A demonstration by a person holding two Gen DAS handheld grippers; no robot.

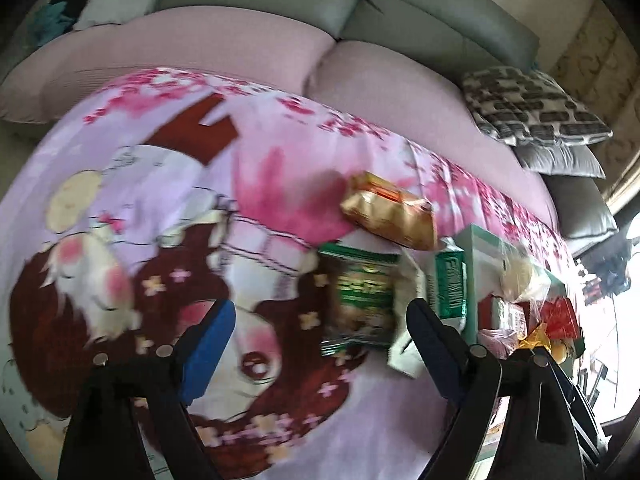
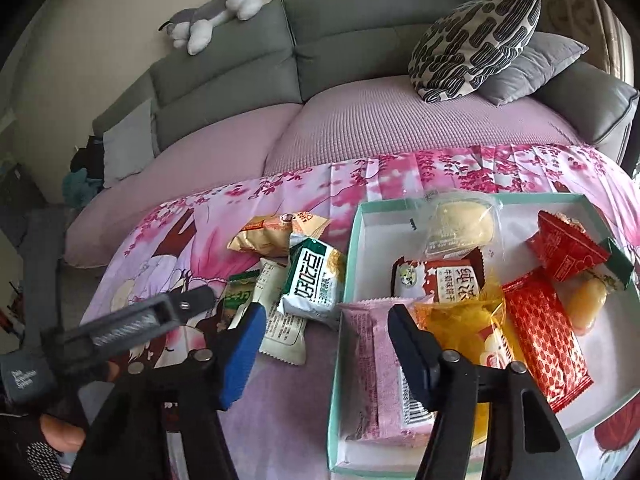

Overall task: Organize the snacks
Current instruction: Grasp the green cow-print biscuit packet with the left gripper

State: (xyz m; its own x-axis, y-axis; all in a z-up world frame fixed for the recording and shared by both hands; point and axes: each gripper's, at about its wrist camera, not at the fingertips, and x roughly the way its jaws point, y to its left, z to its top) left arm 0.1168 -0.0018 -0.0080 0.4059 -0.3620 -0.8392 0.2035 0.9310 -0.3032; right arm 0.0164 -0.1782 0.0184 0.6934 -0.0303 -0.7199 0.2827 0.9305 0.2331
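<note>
A mint-rimmed white box on the pink cartoon tablecloth holds several snacks: a pink packet, a yellow packet, a red patterned bar and others. Loose snacks lie left of it: a green-and-white packet, a gold packet, a cream packet and a green packet. My right gripper is open and empty over the box's left rim. My left gripper is open and empty, just short of the green packet; the gold packet lies beyond. It also shows in the right wrist view.
A sofa with pink seat covers runs behind the table. Patterned and grey cushions lean at its right end, a plush toy lies on its back. The box stands at the right of the left wrist view.
</note>
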